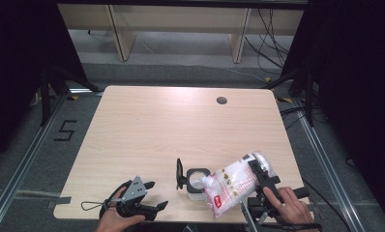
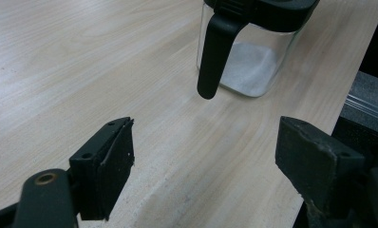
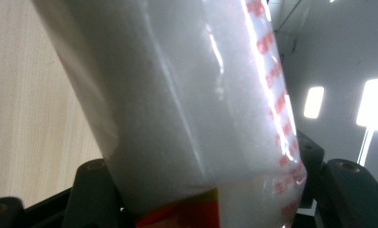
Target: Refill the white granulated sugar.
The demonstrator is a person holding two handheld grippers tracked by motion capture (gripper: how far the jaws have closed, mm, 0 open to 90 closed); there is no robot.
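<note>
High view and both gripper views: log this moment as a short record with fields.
work in hand: pouring white grains from a bag into a jar
bag: clear plastic with red print, tilted, its mouth over the jar's opening
jar: glass, square, black rim, lid flipped open, some white grains at the bottom
right tool: jaws closed on the bag's upper part
left tool: jaws open, nothing between them, beside the jar
table: light wood, round cable hole at the far side
</note>
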